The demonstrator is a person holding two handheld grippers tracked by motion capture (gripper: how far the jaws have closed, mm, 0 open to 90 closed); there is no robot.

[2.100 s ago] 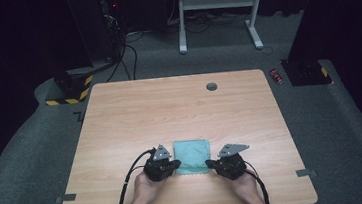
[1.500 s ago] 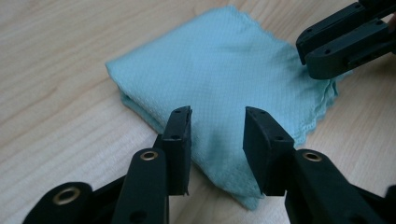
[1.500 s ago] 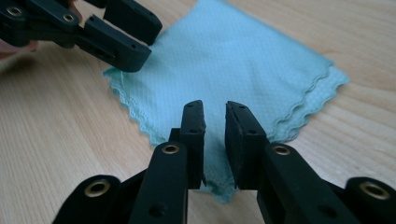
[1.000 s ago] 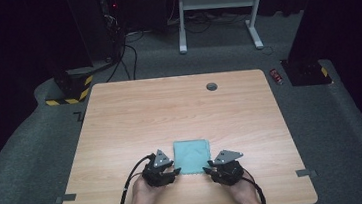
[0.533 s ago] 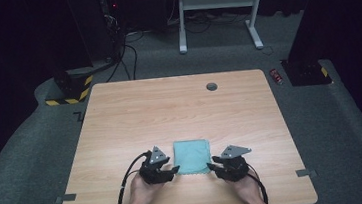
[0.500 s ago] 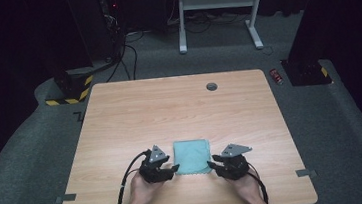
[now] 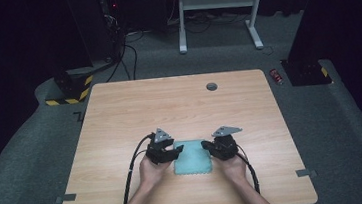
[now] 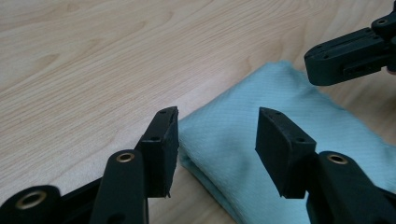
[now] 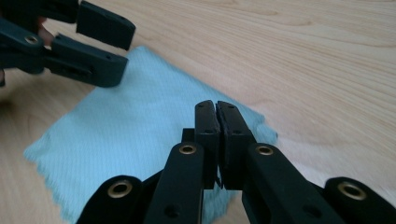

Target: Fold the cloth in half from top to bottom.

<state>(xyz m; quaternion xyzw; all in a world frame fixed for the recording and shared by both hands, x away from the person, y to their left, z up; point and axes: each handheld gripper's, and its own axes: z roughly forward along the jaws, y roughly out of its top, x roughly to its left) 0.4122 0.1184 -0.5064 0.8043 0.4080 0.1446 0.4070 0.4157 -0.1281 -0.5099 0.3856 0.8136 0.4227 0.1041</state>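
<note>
- Currently, a folded light-blue cloth (image 7: 192, 156) lies flat on the wooden table (image 7: 179, 107), toward the 6 o'clock edge in the high view, between the two grippers.
- Left gripper (image 8: 217, 144): jaws stand clearly apart, nothing between them. In the left gripper view they straddle the cloth's corner and folded edge, one jaw over bare wood, the other over fabric. In the high view it sits at the cloth's 9 o'clock side (image 7: 170, 153).
- Right gripper (image 9: 217, 140): jaws pressed together, pads meeting. Whether a thin layer of cloth is pinched between them cannot be told; the tips sit at or just above the cloth's corner. In the high view it sits at the cloth's 3 o'clock side (image 7: 208, 147).
- Progress, judged: the cloth reads as folded at least once, since stacked layers show along the edge in the left gripper view. The work looks like cloth folding, at a point where corners are being approached or taken. Left to do, as far as can be judged: get both near corners gripped, then carry them over.
- Cloth appearance: pale aqua, fine waffle-like weave, roughly square outline, one edge slightly frayed or scalloped in the right gripper view. It lies smooth, with no large wrinkles.
- A small dark round cap (image 7: 211, 86) sits toward the table's 12 o'clock edge, well apart from the work.
</note>
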